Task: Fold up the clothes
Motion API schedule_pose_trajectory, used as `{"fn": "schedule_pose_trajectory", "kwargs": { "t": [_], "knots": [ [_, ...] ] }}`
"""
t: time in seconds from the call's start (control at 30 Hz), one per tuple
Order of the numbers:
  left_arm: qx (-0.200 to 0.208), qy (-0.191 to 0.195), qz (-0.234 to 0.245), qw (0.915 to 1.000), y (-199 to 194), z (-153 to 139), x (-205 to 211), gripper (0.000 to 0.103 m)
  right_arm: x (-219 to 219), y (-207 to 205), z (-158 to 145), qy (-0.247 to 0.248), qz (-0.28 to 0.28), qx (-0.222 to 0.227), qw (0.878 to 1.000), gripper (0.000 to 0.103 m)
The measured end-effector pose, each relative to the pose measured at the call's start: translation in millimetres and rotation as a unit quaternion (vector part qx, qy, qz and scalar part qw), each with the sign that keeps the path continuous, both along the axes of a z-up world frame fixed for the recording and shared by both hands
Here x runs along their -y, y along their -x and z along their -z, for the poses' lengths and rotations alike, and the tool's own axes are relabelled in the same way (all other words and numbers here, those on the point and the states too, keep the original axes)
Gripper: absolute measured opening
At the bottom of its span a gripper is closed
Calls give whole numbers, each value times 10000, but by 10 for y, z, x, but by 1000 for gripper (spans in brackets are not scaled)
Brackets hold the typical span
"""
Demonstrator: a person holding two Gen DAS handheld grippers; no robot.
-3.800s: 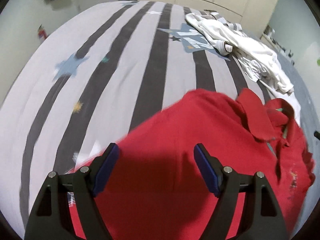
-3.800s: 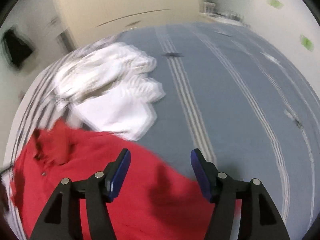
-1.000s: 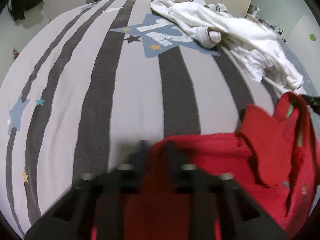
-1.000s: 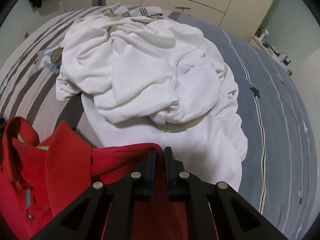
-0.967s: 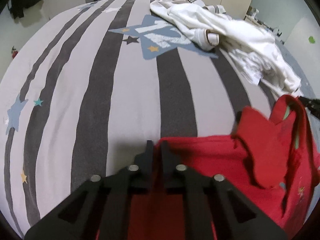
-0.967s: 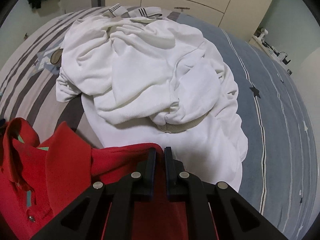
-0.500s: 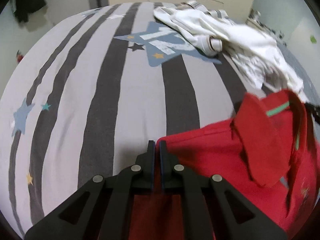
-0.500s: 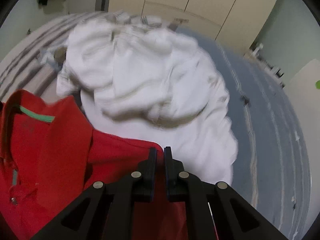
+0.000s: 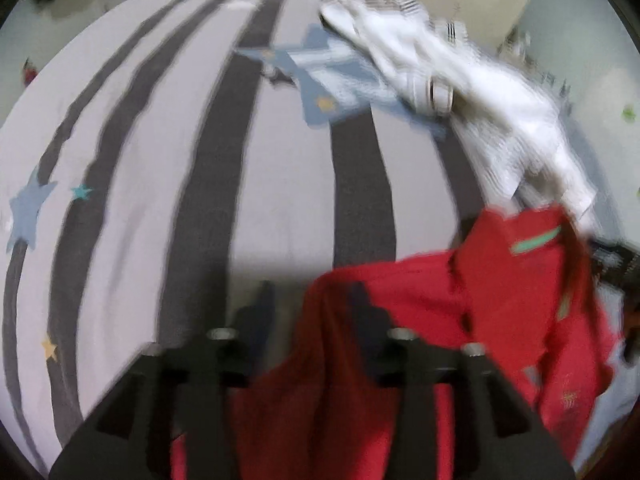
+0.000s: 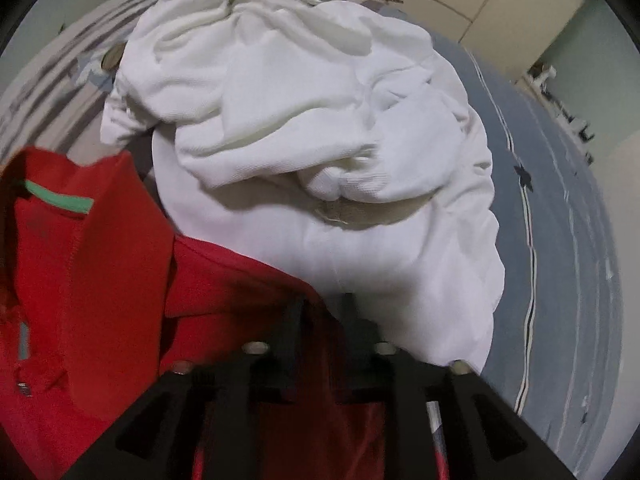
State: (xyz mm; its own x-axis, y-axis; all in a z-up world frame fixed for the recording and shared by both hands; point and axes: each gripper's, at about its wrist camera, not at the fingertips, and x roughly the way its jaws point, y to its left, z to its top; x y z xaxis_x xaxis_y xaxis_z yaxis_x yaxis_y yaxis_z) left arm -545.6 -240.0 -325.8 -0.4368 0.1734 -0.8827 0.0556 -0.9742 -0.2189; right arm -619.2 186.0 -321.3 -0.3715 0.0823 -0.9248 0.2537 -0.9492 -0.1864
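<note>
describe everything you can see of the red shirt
The red shirt is a polo of soft knit cloth with a turned-out collar, a green strip inside the neck and a buttoned placket. It lies crumpled on the striped bed, its edge over the white clothes. The left gripper and right gripper have shoulder cloth between their parted fingers.

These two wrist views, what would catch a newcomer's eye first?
The bright red polo shirt fills the near foreground of both views, with its collar and green neck tape to one side. Behind it a rumpled pile of white clothes lies on the bed, whose cover has bold grey stripes and blue stars.
</note>
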Motion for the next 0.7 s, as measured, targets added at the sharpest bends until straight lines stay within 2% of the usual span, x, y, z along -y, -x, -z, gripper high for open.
{"fn": "schedule_pose_trajectory", "kwargs": {
  "t": [0.03,0.07,0.13,0.2,0.27,0.33,0.43,0.57,0.63,0.7],
  "knots": [
    [-142,-130,-152,9997,-48,-75,112,66,-79,-15,-74,174,-4,-26,9998,64],
    [-283,-260,-304,9988,-95,-151,224,75,-160,-32,-150,353,-14,-59,9994,67],
    [-440,-395,-581,9966,-167,-254,435,77,-392,-14,-254,721,91,-6,9974,69],
    [-379,-174,-807,9959,-203,-268,604,77,-671,28,-329,1023,326,74,9942,69],
    [-309,-13,-944,9951,-272,-254,716,77,-875,27,-396,927,628,-38,9937,69],
    [-250,96,-1063,9940,-380,-238,779,77,-1062,-55,-478,1031,896,-181,9905,69],
    [-227,181,-934,9952,-551,-207,761,77,-1078,-286,-533,931,793,-329,9919,69],
    [-159,394,-385,9984,-835,-137,581,77,-926,-539,-470,824,448,-351,9950,69],
    [17,534,-184,9984,-878,-9,522,77,-872,-665,-354,728,410,-262,9962,69],
    [270,863,-50,9959,-900,179,507,77,-873,-740,-194,449,491,-91,9977,69]
  ]
}}
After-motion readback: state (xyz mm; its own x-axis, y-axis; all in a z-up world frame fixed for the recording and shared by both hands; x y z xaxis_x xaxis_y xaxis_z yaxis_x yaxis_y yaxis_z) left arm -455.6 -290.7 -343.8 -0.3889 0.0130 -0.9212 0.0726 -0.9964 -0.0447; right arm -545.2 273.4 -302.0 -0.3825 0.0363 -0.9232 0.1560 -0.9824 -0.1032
